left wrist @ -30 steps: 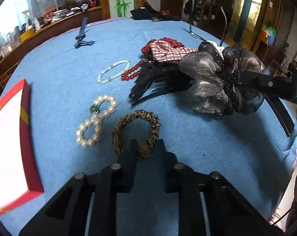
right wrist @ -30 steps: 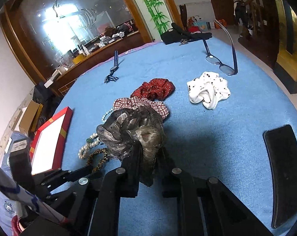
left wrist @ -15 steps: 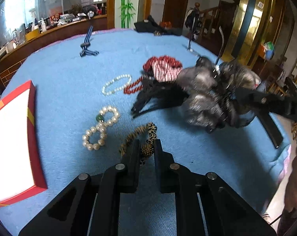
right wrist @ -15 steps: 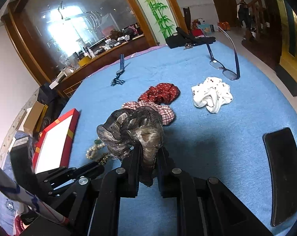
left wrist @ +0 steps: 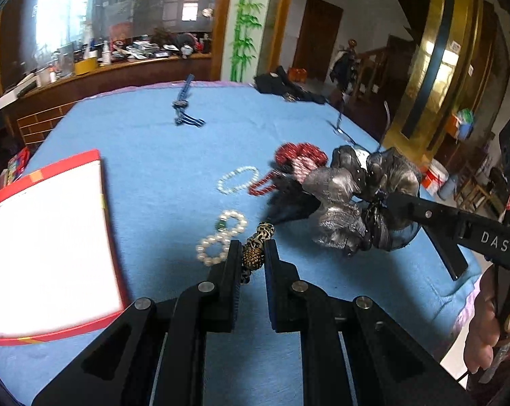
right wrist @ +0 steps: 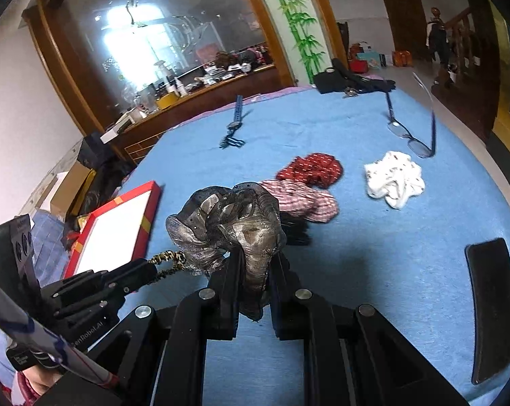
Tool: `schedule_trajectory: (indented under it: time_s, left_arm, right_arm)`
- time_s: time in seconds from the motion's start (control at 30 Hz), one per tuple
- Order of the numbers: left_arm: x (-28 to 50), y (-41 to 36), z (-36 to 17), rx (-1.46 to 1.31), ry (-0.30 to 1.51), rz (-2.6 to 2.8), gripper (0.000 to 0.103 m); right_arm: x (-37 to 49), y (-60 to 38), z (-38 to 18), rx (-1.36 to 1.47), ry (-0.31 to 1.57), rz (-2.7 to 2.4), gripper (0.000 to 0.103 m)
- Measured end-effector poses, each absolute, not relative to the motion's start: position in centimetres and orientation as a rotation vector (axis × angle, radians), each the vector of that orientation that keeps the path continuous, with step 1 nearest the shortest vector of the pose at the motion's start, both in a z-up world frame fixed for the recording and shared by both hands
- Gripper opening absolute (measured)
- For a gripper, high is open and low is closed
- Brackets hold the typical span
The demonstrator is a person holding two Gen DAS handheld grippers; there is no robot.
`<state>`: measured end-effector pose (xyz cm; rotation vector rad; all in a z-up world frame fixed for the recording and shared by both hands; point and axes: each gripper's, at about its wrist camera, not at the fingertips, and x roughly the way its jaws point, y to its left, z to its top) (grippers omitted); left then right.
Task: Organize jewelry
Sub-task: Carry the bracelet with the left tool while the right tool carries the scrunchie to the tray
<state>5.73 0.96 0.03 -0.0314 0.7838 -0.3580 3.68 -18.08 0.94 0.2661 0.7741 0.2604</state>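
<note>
At the left of the left wrist view lay the red-rimmed box, white inside. Right of it, the left tongs were clamped on the leopard-print bracelet, lifted above the blue table. Pinched only at its beaded knot, the bracelet might swing loose and snag the pearl bracelet beside it. Further right, the right tongs were clamped on the grey organza scrunchie; its slack folds could slip or brush the other scrunchies. Behind stood a cluttered glass-fronted counter, a bamboo-painted pillar and dark doors.
</note>
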Motion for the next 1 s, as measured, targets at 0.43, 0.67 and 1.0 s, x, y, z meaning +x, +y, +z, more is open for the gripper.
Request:
schedule_trajectory:
  time_s: [0.43, 0.67, 1.0]
  left_arm:
    - [5.0, 9.4, 2.4, -0.098, 0.709, -0.198, 0.012]
    - [4.9, 14.5, 3.1, -0.12, 0.681, -0.097, 0.012]
    - [7.2, 21.8, 2.9, -0.12, 0.686, 0.04, 0.013]
  right_arm:
    - [5.8, -9.7, 3.3, 0.16, 0.781, 0.406, 0.015]
    - [8.5, -4.4, 3.9, 0.122, 0.81, 0.484, 0.015]
    - [13.1, 2.7, 3.7, 0.074, 0.865, 0.525, 0.016]
